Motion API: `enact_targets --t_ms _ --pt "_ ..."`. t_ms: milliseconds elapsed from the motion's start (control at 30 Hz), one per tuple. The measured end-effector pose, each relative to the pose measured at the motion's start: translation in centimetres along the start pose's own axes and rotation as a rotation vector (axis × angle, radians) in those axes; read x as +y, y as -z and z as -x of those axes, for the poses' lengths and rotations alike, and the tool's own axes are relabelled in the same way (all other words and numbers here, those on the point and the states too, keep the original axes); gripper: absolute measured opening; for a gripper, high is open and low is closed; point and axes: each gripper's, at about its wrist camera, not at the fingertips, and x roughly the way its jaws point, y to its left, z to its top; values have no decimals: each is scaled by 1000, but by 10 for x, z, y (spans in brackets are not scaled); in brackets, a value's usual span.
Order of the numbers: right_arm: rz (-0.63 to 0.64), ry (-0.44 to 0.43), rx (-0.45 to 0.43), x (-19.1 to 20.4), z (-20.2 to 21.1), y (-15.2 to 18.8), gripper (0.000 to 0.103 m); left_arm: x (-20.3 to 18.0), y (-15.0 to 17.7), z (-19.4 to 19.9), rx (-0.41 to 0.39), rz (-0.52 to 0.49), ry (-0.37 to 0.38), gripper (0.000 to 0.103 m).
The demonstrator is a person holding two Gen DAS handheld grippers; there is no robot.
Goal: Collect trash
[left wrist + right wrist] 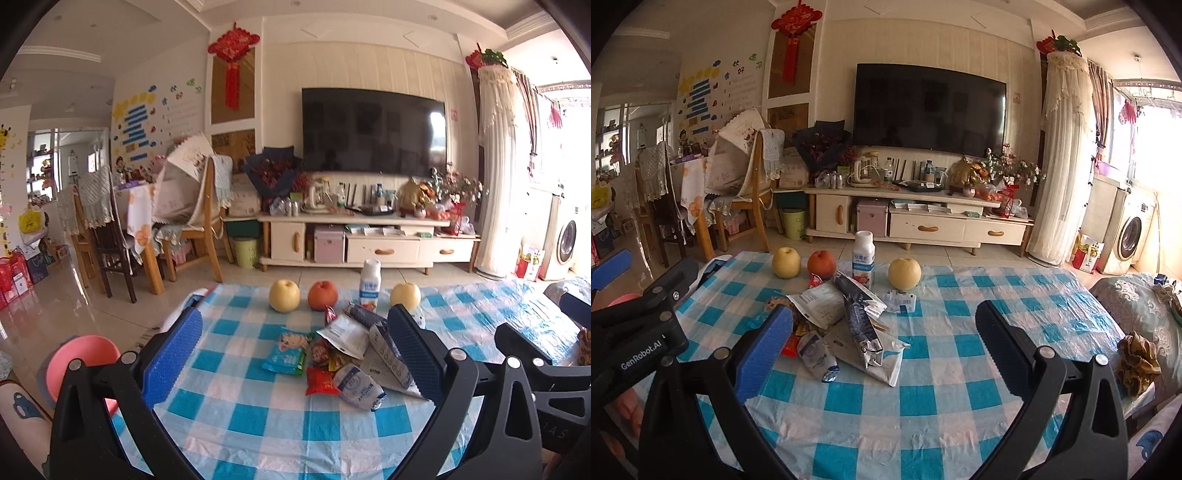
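A living room with a wall-mounted television (930, 107) lies beyond the blue-checked tablecloth (923, 398), where a heap of crumpled wrappers (849, 325) sits at the centre — just in front of two yellow pears, an orange-red fruit (821, 263) and a white drink bottle (863, 258). Your left gripper (295, 354) and right gripper (882, 343) both hover above the cloth, fingers spread wide and holding nothing — the wrappers lying between the left one's fingers, apart from the pads.

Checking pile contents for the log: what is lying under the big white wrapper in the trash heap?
Under the big white wrapper a red-brown snack packet and a yellow sachet poke out. Anything deeper beneath it is covered.
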Motion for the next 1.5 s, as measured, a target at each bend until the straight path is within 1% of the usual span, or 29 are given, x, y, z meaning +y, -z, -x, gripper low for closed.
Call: enact_targets --t_ms 167,300,467,667,800,1100,1333,1500 --pt "0 -22 -31 10 32 -10 100 9 -6 24 -42 -2 -39 99" --pt "10 -34 -43 17 47 -15 100 19 -8 39 -58 14 -61 99" --pt "18 -49 -54 21 58 -18 100 29 -7 50 -68 21 -88 99" --pt "27 -71 -52 28 65 -22 100 36 -9 51 -65 36 -106 99" --pt "40 -82 -46 34 65 -22 100 35 -10 51 -55 38 -115 99" --pt "43 -92 -29 38 60 -19 100 30 -8 43 -32 37 -106 99" --pt "32 -88 -5 32 47 -12 100 26 -1 35 -15 36 -94 99" --pt "18 -90 2 25 36 -5 100 22 4 29 -12 53 -75 99"
